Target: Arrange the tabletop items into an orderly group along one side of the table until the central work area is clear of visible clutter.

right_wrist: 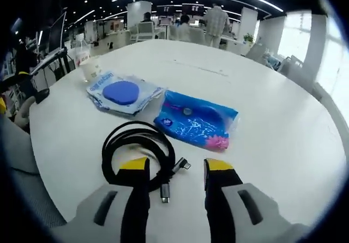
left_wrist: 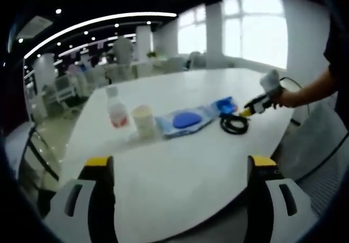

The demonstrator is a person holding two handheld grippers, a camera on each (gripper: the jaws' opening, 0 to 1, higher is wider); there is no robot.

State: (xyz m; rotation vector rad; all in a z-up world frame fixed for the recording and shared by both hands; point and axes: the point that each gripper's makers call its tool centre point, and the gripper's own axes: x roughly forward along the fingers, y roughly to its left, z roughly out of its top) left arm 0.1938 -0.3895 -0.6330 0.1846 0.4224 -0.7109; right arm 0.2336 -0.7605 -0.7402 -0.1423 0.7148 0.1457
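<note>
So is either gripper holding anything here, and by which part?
Nothing is held. The left gripper is open over bare table; the right gripper is open just above the coiled black cable.

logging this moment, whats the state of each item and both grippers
left gripper: open, fingers hold nothing
right gripper: open, over the black cable
black cable: coiled, flat on the table
blue packet: lying flat
clear pouch with blue disc: lying flat
cup: upright
bottle: upright
</note>
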